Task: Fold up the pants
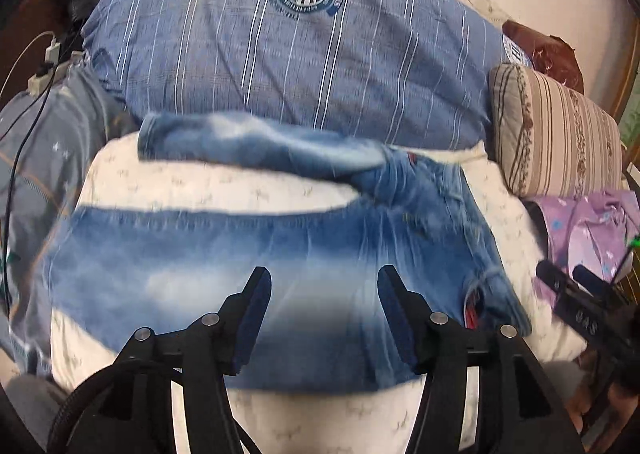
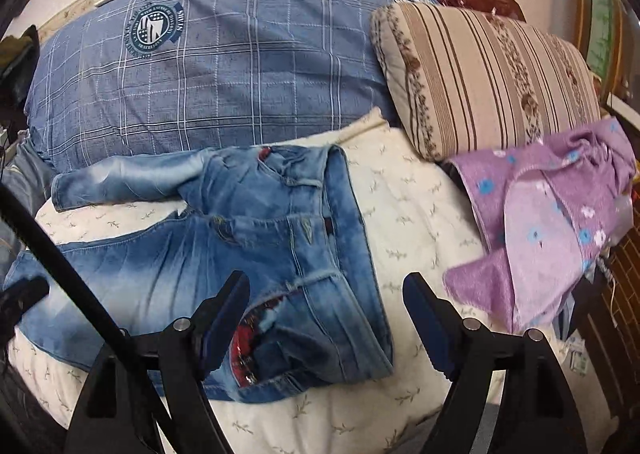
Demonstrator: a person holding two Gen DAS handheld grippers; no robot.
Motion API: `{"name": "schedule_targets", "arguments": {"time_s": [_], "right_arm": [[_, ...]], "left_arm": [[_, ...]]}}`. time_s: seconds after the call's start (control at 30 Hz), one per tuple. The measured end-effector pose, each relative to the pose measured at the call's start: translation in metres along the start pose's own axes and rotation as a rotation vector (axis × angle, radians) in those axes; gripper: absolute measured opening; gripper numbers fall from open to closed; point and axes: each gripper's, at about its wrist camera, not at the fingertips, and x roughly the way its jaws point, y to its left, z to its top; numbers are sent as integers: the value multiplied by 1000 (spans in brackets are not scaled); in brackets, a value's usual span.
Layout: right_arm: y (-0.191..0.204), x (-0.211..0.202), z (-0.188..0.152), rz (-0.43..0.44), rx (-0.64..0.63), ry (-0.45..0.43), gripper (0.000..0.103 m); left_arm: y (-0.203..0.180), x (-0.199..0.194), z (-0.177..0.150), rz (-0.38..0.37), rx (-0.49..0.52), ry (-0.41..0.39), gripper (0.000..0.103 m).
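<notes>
Faded blue jeans (image 1: 248, 250) lie spread on a cream bedspread (image 1: 208, 182), legs toward the left, waistband to the right. The far leg (image 1: 240, 142) lies apart from the near leg. In the right wrist view the jeans (image 2: 256, 238) show their waistband (image 2: 352, 230) and a red patterned lining at the near pocket. My left gripper (image 1: 324, 278) is open and empty, hovering over the near leg and seat. My right gripper (image 2: 326, 286) is open and empty, over the waistband's near corner. The right gripper also shows at the right edge of the left wrist view (image 1: 576, 294).
A big blue striped pillow (image 1: 296, 42) lies behind the jeans. A beige striped pillow (image 2: 488, 82) and a purple flowered towel (image 2: 552, 222) sit to the right. Grey bedding, a cable and a power strip (image 1: 44, 74) are at the left.
</notes>
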Motion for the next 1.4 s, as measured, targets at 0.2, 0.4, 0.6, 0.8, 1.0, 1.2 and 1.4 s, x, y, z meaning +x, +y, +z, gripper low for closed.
{"name": "schedule_targets", "arguments": {"time_s": [0.2,0.4,0.6,0.8,1.0,1.2,1.4], "right_arm": [[10,28,25,146,4,70,81],[-1,93,76,360,80,154,86],[-20,205,127,273,97,253,87],[-35,307,151,167,155,377,85],[-9,322,152,153,68,370,24],[8,209,156,169,5,137,13],[-14,119,108,305,148,21,13]], "left_arm": [[-10,48,35,14,53,-11,61],[-13,128,83,-7,78,39,64],[21,185,85,-53,0,97,64],[32,199,95,-73,-46,97,64],[30,200,91,-69,-36,85,64],[36,182,91,-114,-70,62,64],[45,168,109,-239,-202,92,69]]}}
